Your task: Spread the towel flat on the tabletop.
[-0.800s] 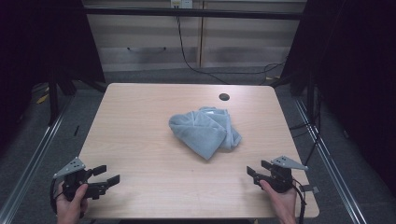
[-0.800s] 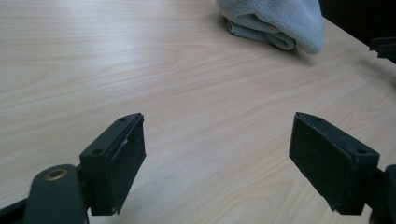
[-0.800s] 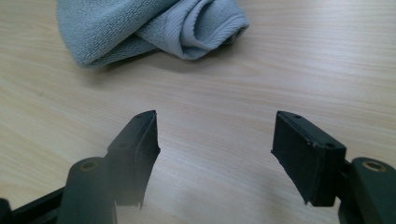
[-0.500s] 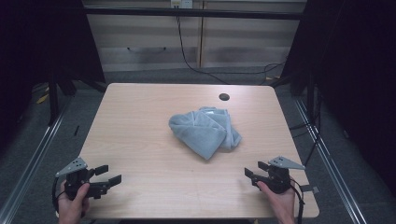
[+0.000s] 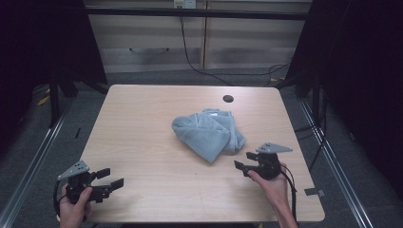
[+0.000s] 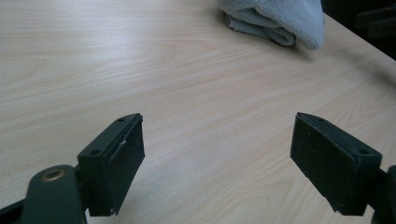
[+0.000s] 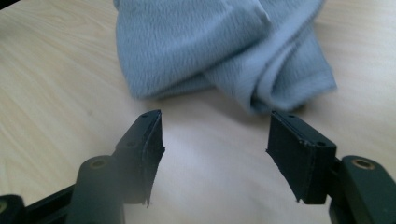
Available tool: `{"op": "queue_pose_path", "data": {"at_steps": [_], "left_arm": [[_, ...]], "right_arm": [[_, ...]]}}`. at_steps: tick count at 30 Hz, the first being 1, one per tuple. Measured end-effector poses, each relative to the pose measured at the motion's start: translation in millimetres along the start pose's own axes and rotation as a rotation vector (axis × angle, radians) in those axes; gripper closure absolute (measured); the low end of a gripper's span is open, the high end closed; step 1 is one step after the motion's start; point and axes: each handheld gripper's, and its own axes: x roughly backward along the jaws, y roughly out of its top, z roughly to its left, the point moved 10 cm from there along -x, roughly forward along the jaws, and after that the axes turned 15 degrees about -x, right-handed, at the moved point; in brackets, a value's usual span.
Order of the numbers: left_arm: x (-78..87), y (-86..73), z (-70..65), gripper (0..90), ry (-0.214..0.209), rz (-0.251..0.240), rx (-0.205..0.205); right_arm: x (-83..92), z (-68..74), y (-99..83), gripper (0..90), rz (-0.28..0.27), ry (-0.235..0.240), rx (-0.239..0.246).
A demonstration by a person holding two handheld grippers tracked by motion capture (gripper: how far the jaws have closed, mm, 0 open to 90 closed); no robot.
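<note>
A crumpled light grey-blue towel (image 5: 209, 135) lies a little right of the middle of the wooden table (image 5: 142, 123). My right gripper (image 5: 243, 160) stands open just short of the towel's near right corner, its fingers pointing at it and apart from it. In the right gripper view the towel (image 7: 210, 51) lies close ahead of the open right gripper (image 7: 215, 121), with nothing between the pads. My left gripper (image 5: 111, 177) is open at the table's near left corner, far from the towel. In the left gripper view the left gripper (image 6: 217, 126) frames bare wood, and the towel (image 6: 275, 18) sits far off at the top.
A dark round hole (image 5: 228, 99) is in the tabletop near the far edge, behind the towel. A small grey tape mark (image 5: 313, 192) sits at the near right corner. Metal frame rails (image 5: 43, 142) run along both sides. Cables (image 5: 190, 57) trail on the floor beyond the table.
My right gripper has moved forward and left, closer to the towel. The left gripper has barely shifted. The towel lies as before.
</note>
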Motion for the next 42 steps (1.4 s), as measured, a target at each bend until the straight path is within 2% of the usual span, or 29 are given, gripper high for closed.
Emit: {"op": "queue_pose_path", "data": {"at_steps": [1, 3, 4, 10, 11, 12, 14, 16, 17, 20, 22, 23, 24, 26, 27, 28, 29, 34, 35, 36, 37, 38, 42], "left_arm": [[-1.5, -0.8, -0.3, 17.6, -0.005, 0.010, -0.010], [-2.5, -0.8, -0.8, 17.7, -0.007, 0.012, -0.010], [-3.4, -0.9, -0.7, 17.7, -0.007, 0.017, -0.016], [-2.0, -2.7, -0.1, 17.7, -0.012, 0.019, -0.019], [-1.9, -2.7, 0.1, 17.7, -0.011, 0.018, -0.018], [-1.9, -2.7, 0.2, 17.7, -0.010, 0.019, -0.020], [-2.0, -3.0, -0.9, 17.7, -0.013, 0.022, -0.019], [-1.8, -2.9, -1.9, 17.7, -0.016, 0.022, -0.021], [-2.1, -3.3, -1.7, 17.6, -0.015, 0.025, -0.024], [-2.3, -4.0, -0.8, 17.6, -0.015, 0.025, -0.018], [-1.6, -4.1, -0.1, 17.7, -0.013, 0.025, -0.021], [-1.6, -4.3, 0.2, 17.7, -0.011, 0.026, -0.021], [-1.8, -4.1, 0.0, 17.7, -0.012, 0.026, -0.020], [-2.2, -3.5, -1.0, 17.7, -0.014, 0.025, -0.019], [-2.5, -3.3, -1.3, 17.7, -0.013, 0.026, -0.022], [-2.5, -3.3, -1.3, 17.7, -0.013, 0.026, -0.022], [-3.0, -2.8, -2.8, 17.7, -0.018, 0.024, -0.023], [-3.9, -1.8, -1.8, 17.7, -0.016, 0.020, -0.020], [-3.7, -1.1, -1.4, 17.7, -0.015, 0.018, -0.021], [-3.1, -0.2, -1.5, 17.7, -0.016, 0.011, -0.019], [-3.1, -0.2, -1.5, 17.7, -0.016, 0.011, -0.019], [-2.5, 0.6, -1.7, 17.7, -0.017, 0.007, -0.011], [-2.3, 5.2, -1.1, 17.8, -0.005, -0.011, 0.001]], "right_arm": [[-12.4, 2.2, 14.6, 35.0, 0.015, 0.016, 0.010], [-17.1, 2.7, 20.6, 34.8, 0.016, 0.021, 0.014], [-30.7, 4.9, 38.0, 34.8, 0.018, 0.019, 0.027], [-58.5, 8.6, 69.6, 34.3, 0.053, 0.024, 0.052], [-63.2, 8.3, 75.2, 34.3, 0.045, 0.024, 0.055], [-68.4, 8.8, 76.8, 34.3, 0.053, 0.037, 0.051], [-80.7, 8.0, 74.7, 33.9, 0.101, 0.027, 0.066], [-85.2, 7.8, 74.3, 33.1, 0.109, 0.020, 0.076], [-95.9, 8.0, 72.8, 32.0, 0.112, 0.015, 0.070], [-110.4, 4.7, 60.2, 31.7, 0.160, -0.005, 0.068], [-114.2, 4.5, 56.7, 34.9, 0.160, -0.014, 0.064], [-115.0, 5.9, 54.8, 43.8, 0.170, -0.015, 0.070], [-113.6, 10.7, 53.8, 53.0, 0.171, 0.012, 0.076], [-113.2, 15.4, 51.3, 67.0, 0.169, 0.030, 0.079], [-113.2, 17.7, 50.1, 73.1, 0.167, 0.043, 0.075], [-113.2, 17.7, 50.1, 73.1, 0.167, 0.043, 0.075], [-112.1, 25.6, 47.7, 81.4, 0.154, 0.071, 0.071], [-106.1, 54.3, 38.1, 83.4, 0.146, 0.163, 0.091], [-106.1, 54.3, 38.1, 83.4, 0.146, 0.163, 0.091], [-102.3, 69.0, 31.1, 83.5, 0.142, 0.208, 0.101], [-102.3, 69.0, 31.1, 83.5, 0.142, 0.208, 0.101], [-98.6, 81.0, 22.6, 83.4, 0.144, 0.233, 0.119], [-86.7, 102.8, 2.7, 83.3, 0.153, 0.282, 0.150]]}}
